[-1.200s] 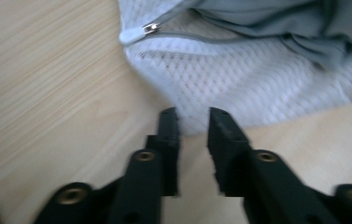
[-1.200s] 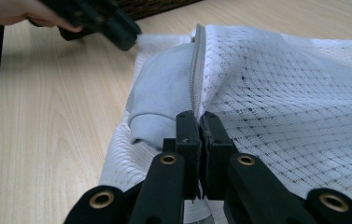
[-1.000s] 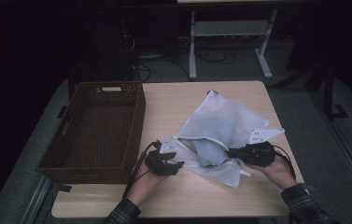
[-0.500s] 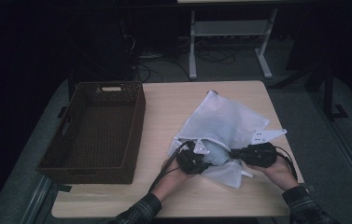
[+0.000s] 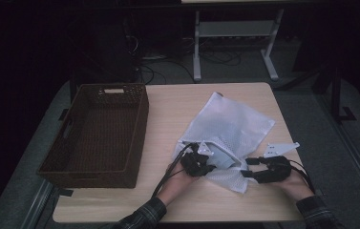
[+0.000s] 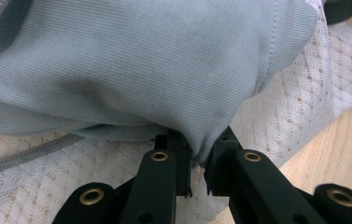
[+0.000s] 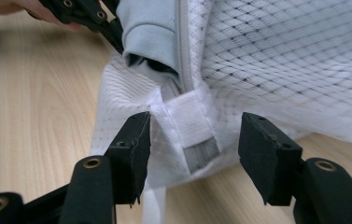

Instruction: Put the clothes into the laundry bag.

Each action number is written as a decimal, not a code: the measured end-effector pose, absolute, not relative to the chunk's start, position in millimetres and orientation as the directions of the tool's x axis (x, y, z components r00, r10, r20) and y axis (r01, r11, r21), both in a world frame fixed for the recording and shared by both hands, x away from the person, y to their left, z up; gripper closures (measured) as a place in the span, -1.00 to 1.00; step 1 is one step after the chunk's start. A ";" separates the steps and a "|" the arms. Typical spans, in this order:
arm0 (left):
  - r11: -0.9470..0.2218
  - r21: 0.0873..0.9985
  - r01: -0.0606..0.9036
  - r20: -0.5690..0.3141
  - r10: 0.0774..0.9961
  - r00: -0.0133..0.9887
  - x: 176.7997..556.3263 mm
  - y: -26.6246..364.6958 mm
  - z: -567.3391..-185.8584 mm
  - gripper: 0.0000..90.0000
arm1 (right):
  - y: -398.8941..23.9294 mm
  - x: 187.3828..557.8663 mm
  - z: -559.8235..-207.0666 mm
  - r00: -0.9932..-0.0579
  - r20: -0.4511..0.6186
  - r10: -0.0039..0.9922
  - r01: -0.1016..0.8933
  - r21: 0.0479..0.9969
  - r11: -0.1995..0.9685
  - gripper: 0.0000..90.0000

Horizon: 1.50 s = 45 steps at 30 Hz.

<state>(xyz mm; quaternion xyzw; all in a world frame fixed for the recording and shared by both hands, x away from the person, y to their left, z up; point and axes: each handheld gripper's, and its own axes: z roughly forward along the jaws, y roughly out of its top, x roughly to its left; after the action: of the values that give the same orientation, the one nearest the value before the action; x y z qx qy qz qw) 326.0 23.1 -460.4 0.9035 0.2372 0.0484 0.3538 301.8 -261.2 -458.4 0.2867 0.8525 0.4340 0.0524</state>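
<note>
Lying diagonally on the table, the mesh bag is pointing its zipper end toward the person. Left gripper is pinching the grey garment; right gripper has just been opening, straddling the bag's corner untouched.

This looks like a lab or test room, dimly lit. A plain wooden table stands on grey carpet. Behind the table, loose black cables trail over the floor beside a white metal equipment stand.

One mesh bag, one grey garment, one basket, two tools
</note>
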 end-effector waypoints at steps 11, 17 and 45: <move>-0.613 0.687 0.391 -0.076 0.475 0.877 323.1 21.7 -457.6 0.86 | -250.8 302.7 -457.0 -0.855 0.111 0.506 0.408 0.747 0.525 0.85; -0.579 0.731 0.361 -0.056 0.476 0.877 321.8 19.2 -442.0 0.86 | -249.0 301.8 -452.0 -0.865 0.103 0.491 0.390 0.753 0.530 0.86; -0.614 0.726 0.311 0.043 0.492 0.869 352.5 -42.9 -452.4 0.88 | -261.8 296.6 -420.9 -0.895 0.082 0.438 0.301 0.835 0.460 0.88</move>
<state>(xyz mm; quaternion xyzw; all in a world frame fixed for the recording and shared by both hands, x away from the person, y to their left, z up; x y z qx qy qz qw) 352.5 -42.9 -452.4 0.8902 0.2256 0.1199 0.3773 296.6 -261.8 -420.9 0.2173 0.8513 0.4720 0.0725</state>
